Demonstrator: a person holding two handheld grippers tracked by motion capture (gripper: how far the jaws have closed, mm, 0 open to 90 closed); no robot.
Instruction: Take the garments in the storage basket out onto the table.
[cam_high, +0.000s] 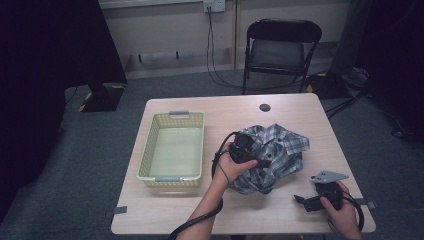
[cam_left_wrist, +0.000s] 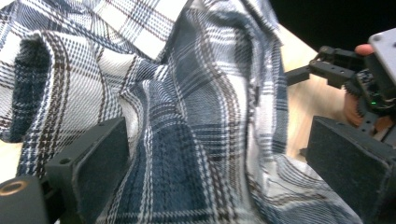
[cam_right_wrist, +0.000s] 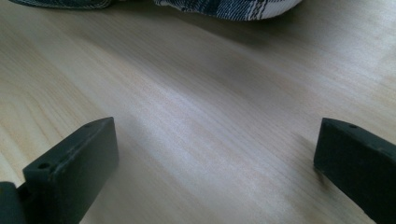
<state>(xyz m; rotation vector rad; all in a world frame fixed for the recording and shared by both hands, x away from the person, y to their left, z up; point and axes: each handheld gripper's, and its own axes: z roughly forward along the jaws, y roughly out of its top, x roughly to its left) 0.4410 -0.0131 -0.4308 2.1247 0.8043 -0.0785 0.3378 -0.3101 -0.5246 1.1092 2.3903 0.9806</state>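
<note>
A crumpled blue-and-white plaid shirt (cam_high: 280, 150) lies in a heap on the right half of the wooden table (cam_high: 170, 207). My left gripper (cam_high: 265, 162) reaches into the heap from its left side. In the left gripper view its jaws (cam_left_wrist: 219, 154) stand wide apart, open, with folds of the shirt (cam_left_wrist: 196, 107) bulging between them. My right gripper (cam_high: 299, 200) rests near the table's front right corner, apart from the shirt. Its jaws (cam_right_wrist: 217, 154) are open over bare wood, and the shirt's hem (cam_right_wrist: 224, 7) lies beyond them. The right gripper (cam_left_wrist: 303, 70) is also seen past the shirt in the left gripper view.
An empty pale yellow plastic basket (cam_high: 170, 181) with grey handles stands on the table's left half. A small dark round disc (cam_high: 265, 107) sits near the far edge. A black folding chair (cam_high: 280, 50) and cables lie beyond the table.
</note>
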